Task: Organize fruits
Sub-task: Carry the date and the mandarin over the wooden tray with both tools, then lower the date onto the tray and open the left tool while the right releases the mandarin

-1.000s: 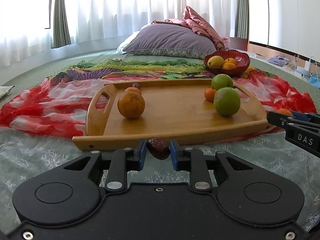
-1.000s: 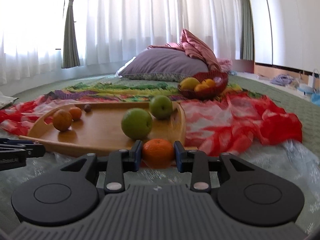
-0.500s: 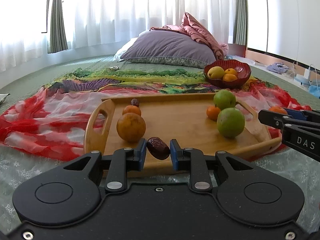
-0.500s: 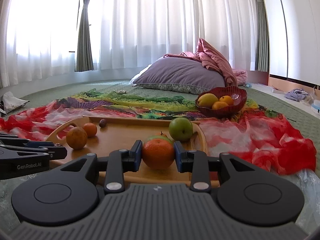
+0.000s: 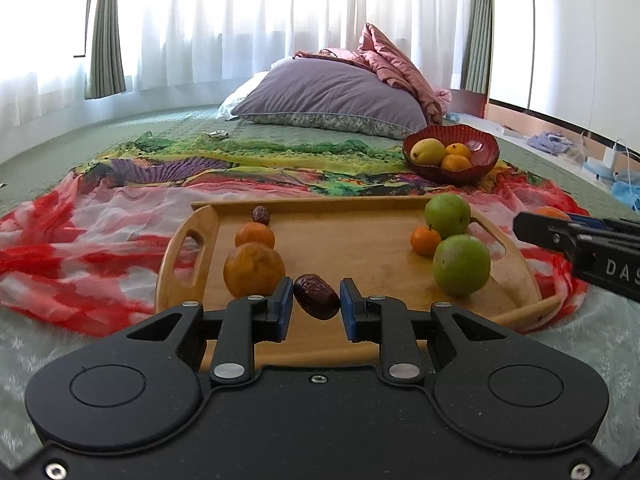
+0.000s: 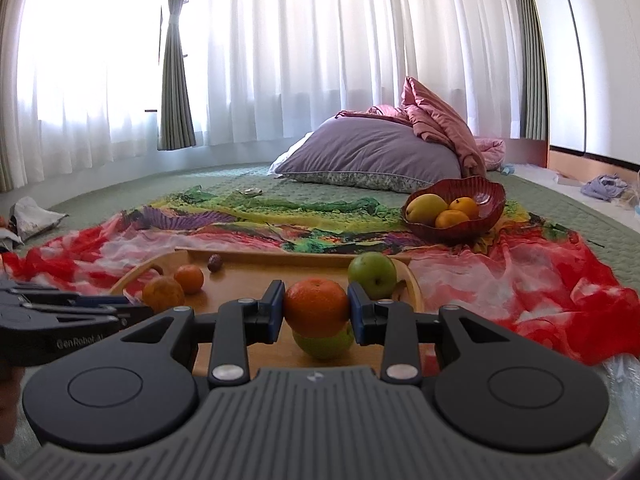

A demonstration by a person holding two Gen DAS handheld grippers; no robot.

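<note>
We find both loads lifted from the bed to above the wooden tray (image 5: 516, 276): left gripper (image 5: 316, 304) clamping the date (image 5: 316, 295), right gripper (image 6: 316, 308) clamping the orange (image 6: 316, 307), placement pending

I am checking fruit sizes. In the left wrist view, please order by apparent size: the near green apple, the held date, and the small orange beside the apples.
1. Near green apple, largest.
2. Small orange.
3. Date, but it is closest to the camera, so the last two are unsure.
</note>
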